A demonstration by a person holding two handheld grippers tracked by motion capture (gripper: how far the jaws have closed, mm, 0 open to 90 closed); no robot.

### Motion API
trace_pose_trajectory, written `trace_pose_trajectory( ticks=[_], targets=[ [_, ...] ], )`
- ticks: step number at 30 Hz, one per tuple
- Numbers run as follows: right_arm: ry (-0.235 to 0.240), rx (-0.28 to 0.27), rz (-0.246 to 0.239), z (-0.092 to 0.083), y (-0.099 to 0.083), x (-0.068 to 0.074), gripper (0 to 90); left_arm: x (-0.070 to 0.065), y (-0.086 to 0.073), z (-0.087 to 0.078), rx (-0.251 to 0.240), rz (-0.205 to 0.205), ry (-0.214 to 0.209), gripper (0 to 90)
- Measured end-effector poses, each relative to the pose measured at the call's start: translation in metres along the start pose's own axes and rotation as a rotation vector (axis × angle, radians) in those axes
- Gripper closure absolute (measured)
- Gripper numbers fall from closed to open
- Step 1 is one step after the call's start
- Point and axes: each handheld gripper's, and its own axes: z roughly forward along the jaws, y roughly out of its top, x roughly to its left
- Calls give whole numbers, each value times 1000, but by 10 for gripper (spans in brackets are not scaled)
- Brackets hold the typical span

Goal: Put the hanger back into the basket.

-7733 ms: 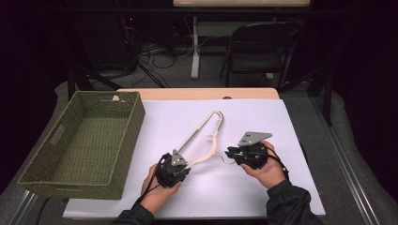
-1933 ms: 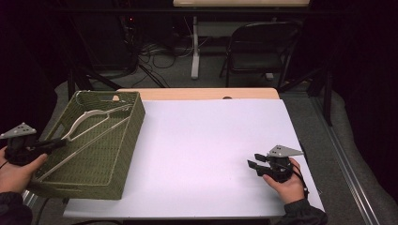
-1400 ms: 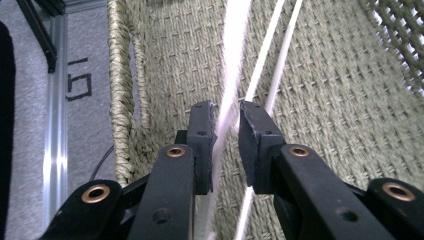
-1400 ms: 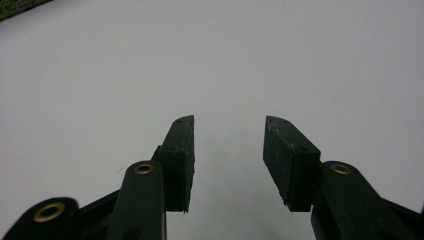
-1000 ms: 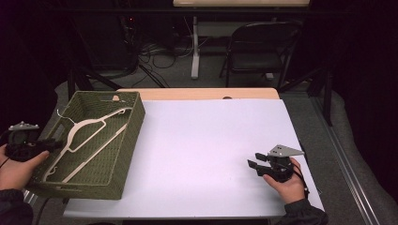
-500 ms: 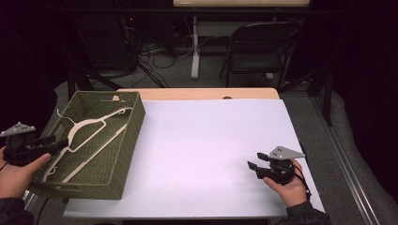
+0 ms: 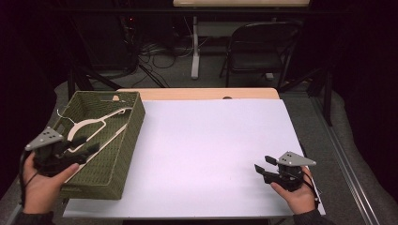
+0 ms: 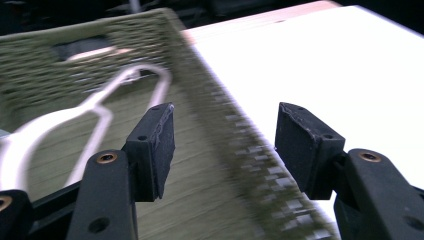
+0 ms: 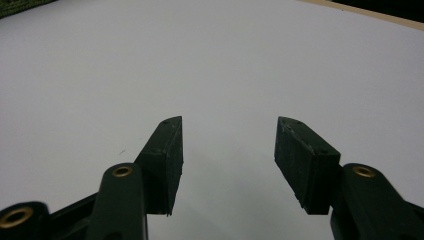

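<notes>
Fingers (image 8: 155,145) of the left gripper (image 7: 89,149) are held apart with nothing between them, poised over the near-left rim of the rectangular green woven basket (image 7: 129,140). Inside that basket a cream-white plastic clothes hanger (image 7: 96,125) is seen lying flat, its hook toward the far-left corner. At the near-right part of the white table surface (image 7: 206,140), the right gripper (image 7: 261,169) is held low in the person's right hand (image 7: 296,194), its jaws likewise parted and empty above bare tabletop.
</notes>
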Motion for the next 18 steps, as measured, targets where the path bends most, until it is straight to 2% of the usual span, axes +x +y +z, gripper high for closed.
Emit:
trace_pose_trajectory(
  ticks=[3,7,8,9,10,11,15,17,18],
  targets=[
    [-12,0,9,-4,-3,1,448,-24,-3,14,2,41,-38,412],
    [-19,1,13,-10,-8,2,445,-52,-9,30,14,90,-53,412],
    [-19,2,13,-11,-8,2,443,-60,-10,34,23,103,-60,412],
    [-26,-5,18,-13,-11,4,441,-74,-13,43,46,131,-80,412],
    [-25,-4,16,-14,-12,4,440,-80,-15,46,55,143,-92,412],
    [-25,-4,16,-14,-12,4,440,-80,-15,46,55,143,-92,412],
    [-36,2,24,-17,-16,5,437,-104,-23,61,70,168,-143,412],
    [-39,2,22,-16,-18,5,435,-111,-28,69,71,178,-158,410],
    [-44,2,21,-16,-19,5,434,-114,-31,73,67,171,-165,410]
  ],
)
